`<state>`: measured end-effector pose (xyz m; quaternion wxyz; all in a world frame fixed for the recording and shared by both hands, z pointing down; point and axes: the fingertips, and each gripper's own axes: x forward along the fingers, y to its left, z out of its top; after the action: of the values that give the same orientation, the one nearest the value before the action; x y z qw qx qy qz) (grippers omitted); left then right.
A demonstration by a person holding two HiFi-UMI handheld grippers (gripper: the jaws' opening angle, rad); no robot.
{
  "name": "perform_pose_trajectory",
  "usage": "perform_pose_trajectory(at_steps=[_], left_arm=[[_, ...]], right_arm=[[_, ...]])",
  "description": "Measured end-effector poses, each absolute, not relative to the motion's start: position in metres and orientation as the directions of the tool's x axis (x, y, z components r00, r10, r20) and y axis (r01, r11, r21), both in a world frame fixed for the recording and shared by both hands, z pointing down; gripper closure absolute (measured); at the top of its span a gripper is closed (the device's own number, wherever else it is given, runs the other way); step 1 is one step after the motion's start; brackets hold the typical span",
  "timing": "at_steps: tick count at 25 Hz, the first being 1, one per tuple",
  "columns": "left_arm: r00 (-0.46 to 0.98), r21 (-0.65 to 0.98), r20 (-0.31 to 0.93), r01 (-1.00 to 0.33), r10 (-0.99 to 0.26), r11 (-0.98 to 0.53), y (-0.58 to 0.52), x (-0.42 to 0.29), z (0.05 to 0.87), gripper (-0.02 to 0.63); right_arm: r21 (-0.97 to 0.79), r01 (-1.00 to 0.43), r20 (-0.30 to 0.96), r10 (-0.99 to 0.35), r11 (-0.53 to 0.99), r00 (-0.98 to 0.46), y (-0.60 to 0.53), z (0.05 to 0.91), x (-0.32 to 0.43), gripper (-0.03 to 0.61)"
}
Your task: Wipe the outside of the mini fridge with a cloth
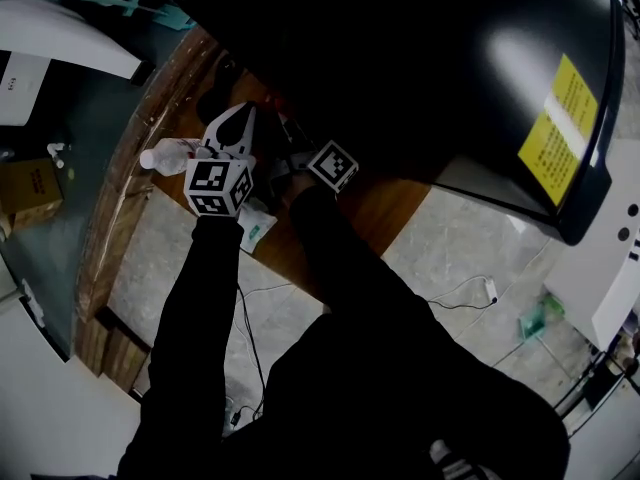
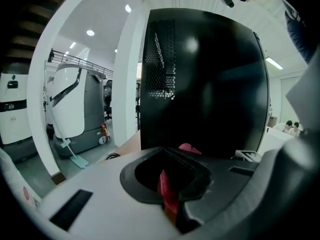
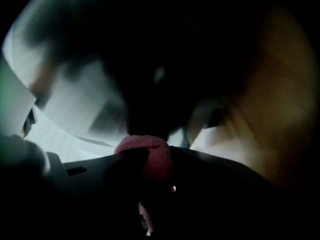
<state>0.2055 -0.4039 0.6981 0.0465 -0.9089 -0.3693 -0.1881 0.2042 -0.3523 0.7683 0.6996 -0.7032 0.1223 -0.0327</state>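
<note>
The mini fridge [image 1: 400,58] is finished in glossy black, broken by a yellow label [image 1: 565,128] with dark print and, on its side panel, a field of fine perforated dots [image 2: 161,64]. A red cloth [image 2: 168,194] is set against the dark grey inner faces and white shell of the left tool [image 2: 172,179], and is rendered a duller pinkish red in the shadowed right tool [image 3: 150,176]. The marker cubes [image 1: 218,186] are patterned in black-and-white squares, and the surface [image 1: 150,138] is grained brown wood.

The glossy black mini fridge [image 1: 430,68] stands upright on the wooden bench [image 1: 375,218]. The red cloth [image 3: 146,153] is pinched by the left hand-held gripper [image 2: 171,186] and the right hand-held gripper [image 3: 152,168] alike.
</note>
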Motion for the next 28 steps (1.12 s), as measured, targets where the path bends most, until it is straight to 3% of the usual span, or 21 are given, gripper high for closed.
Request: perform_pose_trajectory(at_steps=[4, 7, 10, 16, 22, 28], left_arm=[[0.679, 0.048, 0.326, 0.683, 0.658, -0.728, -0.399, 0.202, 0.675, 0.607], [0.687, 0.047, 0.277, 0.689, 0.672, -0.723, -0.401, 0.190, 0.642, 0.607], [0.708, 0.054, 0.237, 0.674, 0.665, -0.737, -0.410, 0.176, 0.610, 0.607], [0.702, 0.028, 0.189, 0.695, 0.687, -0.718, -0.422, 0.112, 0.527, 0.607], [0.593, 0.028, 0.172, 0.795, 0.787, -0.605, -0.404, 0.016, 0.445, 0.607], [0.456, 0.056, 0.177, 0.880, 0.872, -0.471, -0.341, -0.090, 0.403, 0.607]], right_arm=[[-0.987, -0.107, -0.128, -0.194, 0.117, 0.973, -0.354, 0.776, 0.204, 0.456], [-0.990, -0.107, -0.124, -0.224, 0.087, 0.967, -0.355, 0.754, 0.193, 0.457], [-0.987, -0.158, -0.154, -0.276, 0.005, 0.949, -0.350, 0.709, 0.175, 0.456], [-0.859, -0.459, -0.280, -0.542, -0.227, 0.792, -0.372, 0.548, 0.093, 0.456], [-0.628, -0.592, -0.182, -0.645, -0.505, 0.743, -0.341, 0.442, -0.002, 0.456], [-0.418, -0.649, -0.095, -0.680, -0.636, 0.727, -0.278, 0.385, -0.080, 0.456]])
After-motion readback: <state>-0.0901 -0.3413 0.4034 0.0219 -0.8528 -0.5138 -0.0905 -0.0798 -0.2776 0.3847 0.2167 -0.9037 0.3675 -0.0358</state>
